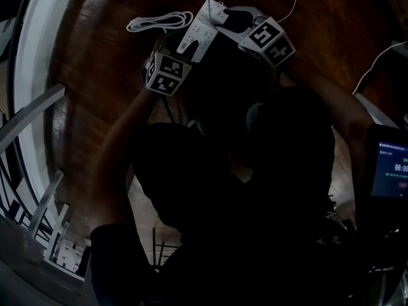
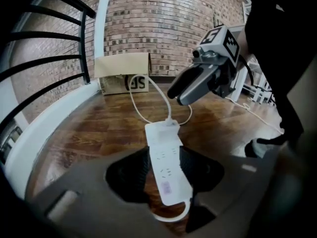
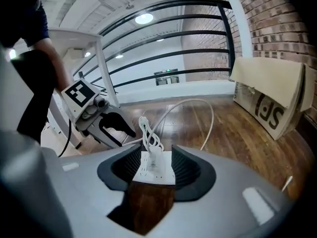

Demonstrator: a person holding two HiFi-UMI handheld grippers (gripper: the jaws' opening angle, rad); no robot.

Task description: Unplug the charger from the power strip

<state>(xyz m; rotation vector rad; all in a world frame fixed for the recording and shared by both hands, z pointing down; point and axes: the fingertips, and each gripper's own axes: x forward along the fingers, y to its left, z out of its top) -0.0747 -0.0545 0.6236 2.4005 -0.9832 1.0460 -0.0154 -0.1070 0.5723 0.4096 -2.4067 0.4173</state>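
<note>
Nothing unplugged yet: the charger [image 2: 164, 131] sits in the power strip [image 1: 199, 29], while left tongs [image 2: 163, 176] and right tongs [image 3: 156, 170] gape astride it, gripping nothing.

Left gripper [image 2: 164, 175], right gripper [image 3: 156, 170]: matching pair with grey moulded bodies and broad jaws lined with black ribbed pads [image 3: 185, 168]. Marker cube [image 1: 167, 72] on each: white faces, black square patterns. Black cable [image 3: 67, 133] on the left unit. Wearer: dark clothing [image 1: 210, 196].

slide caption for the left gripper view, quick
Open left gripper straddles a white power strip on the wood floor, right gripper hovering near its far end.
</note>
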